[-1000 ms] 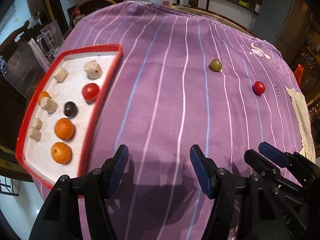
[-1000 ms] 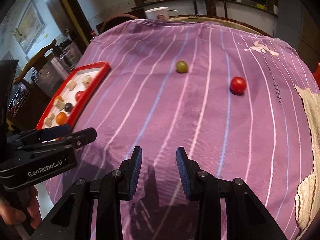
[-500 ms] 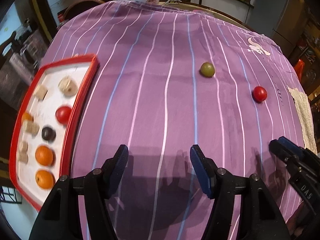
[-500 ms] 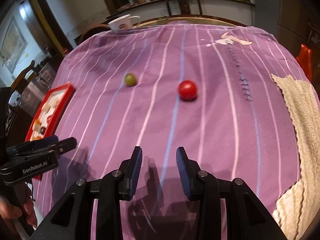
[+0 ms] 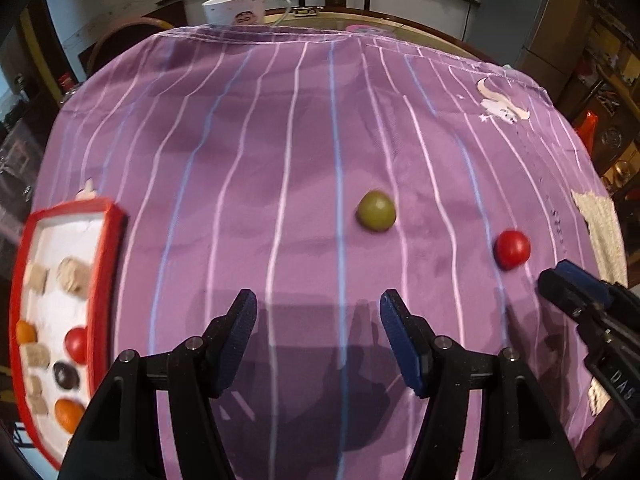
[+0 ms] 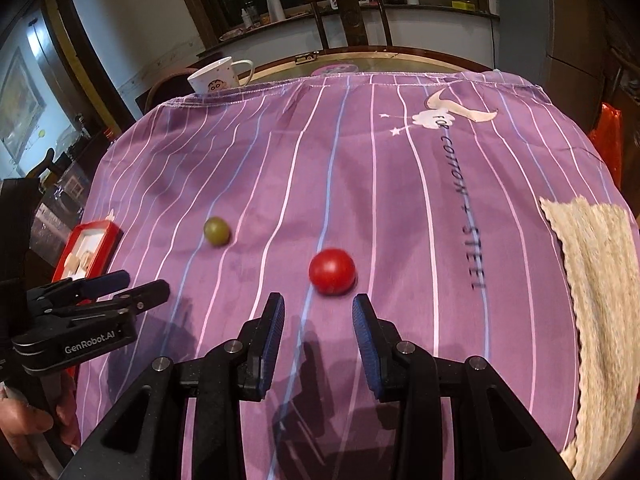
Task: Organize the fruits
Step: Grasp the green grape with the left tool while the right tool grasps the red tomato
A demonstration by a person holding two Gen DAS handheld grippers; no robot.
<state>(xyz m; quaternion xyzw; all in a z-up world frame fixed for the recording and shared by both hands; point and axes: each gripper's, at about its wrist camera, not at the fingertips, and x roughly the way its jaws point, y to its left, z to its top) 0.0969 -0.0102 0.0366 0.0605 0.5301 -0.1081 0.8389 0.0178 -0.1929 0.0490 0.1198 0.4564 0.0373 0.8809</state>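
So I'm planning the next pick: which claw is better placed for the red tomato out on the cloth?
The right claw: the red tomato lies just ahead of its open, empty jaws. The left claw faces the green fruit instead.

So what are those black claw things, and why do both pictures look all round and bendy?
A person is holding two grabber tools, one in each hand. Each tool has a tiny camera that looks along its two fingers, and its lens bends the picture. One picture comes from the left gripper, the other from the right gripper. Both are open and hold nothing. Under them is a table with a purple striped cloth. A green fruit and a red fruit lie loose on it. At the left sits a red tray already holding fruit and some pale chunks. A white mug stands at the far edge.
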